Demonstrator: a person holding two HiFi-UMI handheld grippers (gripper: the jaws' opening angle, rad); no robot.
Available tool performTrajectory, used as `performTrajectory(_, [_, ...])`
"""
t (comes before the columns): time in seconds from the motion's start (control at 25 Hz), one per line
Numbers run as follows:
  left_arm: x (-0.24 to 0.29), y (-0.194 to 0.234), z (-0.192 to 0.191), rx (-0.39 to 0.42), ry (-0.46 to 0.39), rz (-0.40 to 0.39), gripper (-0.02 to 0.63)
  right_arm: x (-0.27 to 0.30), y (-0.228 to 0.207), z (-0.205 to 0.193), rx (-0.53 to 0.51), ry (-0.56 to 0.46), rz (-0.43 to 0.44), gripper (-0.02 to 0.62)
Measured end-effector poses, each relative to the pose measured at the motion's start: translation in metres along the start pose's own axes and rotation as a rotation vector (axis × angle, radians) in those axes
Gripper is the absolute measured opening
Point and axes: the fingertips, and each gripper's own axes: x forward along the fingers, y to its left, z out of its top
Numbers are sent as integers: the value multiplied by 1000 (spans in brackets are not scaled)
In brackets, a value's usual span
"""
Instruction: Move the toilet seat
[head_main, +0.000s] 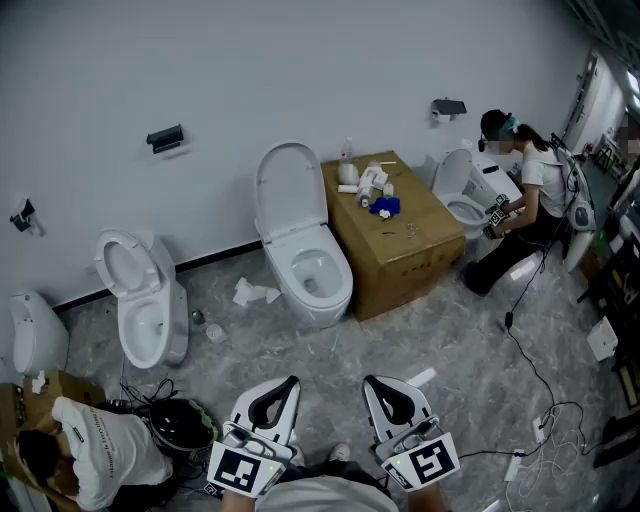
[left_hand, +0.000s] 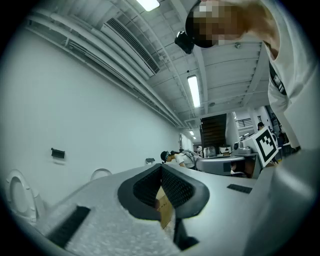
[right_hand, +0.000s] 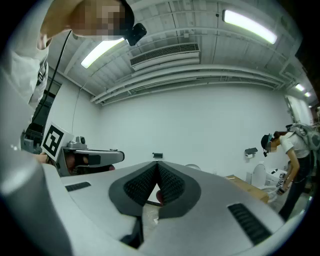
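2 grippers, left gripper (head_main: 288, 384) and right gripper (head_main: 373, 384): both claws closed tight, nothing between them. Both held level, low in front, well apart from target. Toilet seat (head_main: 288, 190) on middle toilet (head_main: 318, 280), standing raised toward wall, cardboard box (head_main: 395, 240) just beside on right. Judgement: rigid hinged plastic, light, glossy so slippery, likely slams if let go. Open 1 claw, pinch top edge, swing slowly about hinge.

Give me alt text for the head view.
Left tongs and right tongs, both shut and empty, point toward a white toilet with its lid raised, a cardboard box beside it. More toilets and two other people flank them.
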Motion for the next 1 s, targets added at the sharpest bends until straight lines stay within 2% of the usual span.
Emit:
performTrajectory(0.16, [11,-6,9,27,-58,-3,10,-3,-10,-2,2,6,4,9])
performTrajectory(0.28, [15,-10,-1,30,-31,6,10,-7,-14,-4,5,2,6,11])
performTrajectory(0.44, [25,-21,0,26,-38,-5,9,-13,-25,-1,15,-29,-7,11])
performTrajectory(0.76, [36,-42,2,42,-36,25,10,-23,-39,-12,17,8,58,11])
performTrajectory(1.0, [47,-35,-4,32,-31,40,9,-12,-49,-15,22,9,71,11])
